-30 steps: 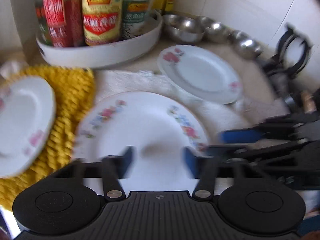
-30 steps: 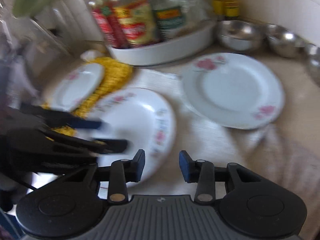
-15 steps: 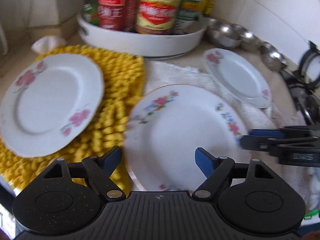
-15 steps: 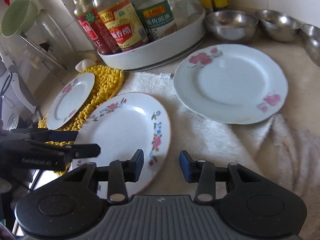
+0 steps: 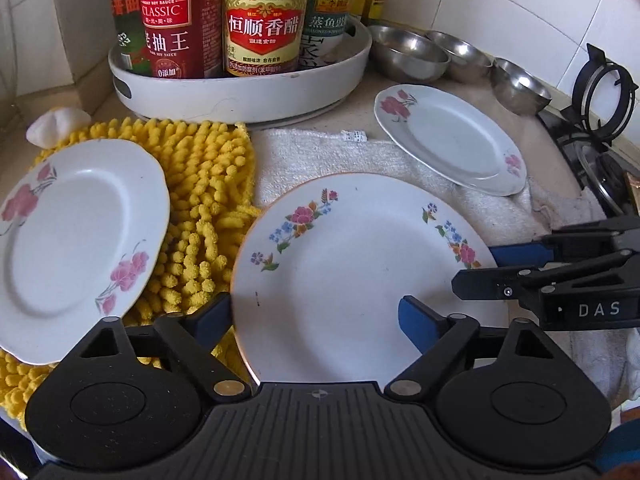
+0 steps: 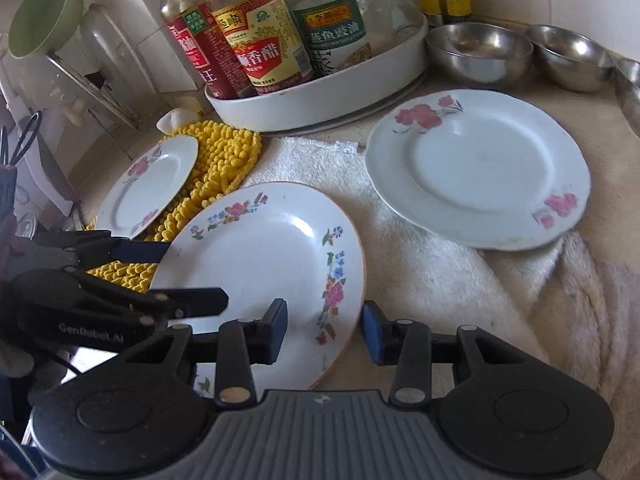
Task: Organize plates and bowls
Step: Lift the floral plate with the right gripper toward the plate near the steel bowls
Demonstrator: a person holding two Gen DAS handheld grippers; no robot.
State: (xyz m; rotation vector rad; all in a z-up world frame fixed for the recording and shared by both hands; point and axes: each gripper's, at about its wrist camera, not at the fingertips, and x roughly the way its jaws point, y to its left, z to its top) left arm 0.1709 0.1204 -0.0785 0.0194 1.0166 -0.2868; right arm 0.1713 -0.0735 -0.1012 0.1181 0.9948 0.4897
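Both claws are at the big plate [image 5: 360,276] with little flowers. The left claw [image 5: 316,316] is wide open and holds nothing; the plate's left edge sits between its blue tips. The right claw [image 6: 325,326] is part open and empty, with the plate's right edge between its tips.

To lift well, I think each claw should slide further onto the rim, then pinch softly and rise level.

The plate lies flat, face up, on the white towel [image 6: 420,264]. It is round, so it has no long side. Two rose plates lie further out, one left [image 5: 76,240] and one right [image 6: 480,168].
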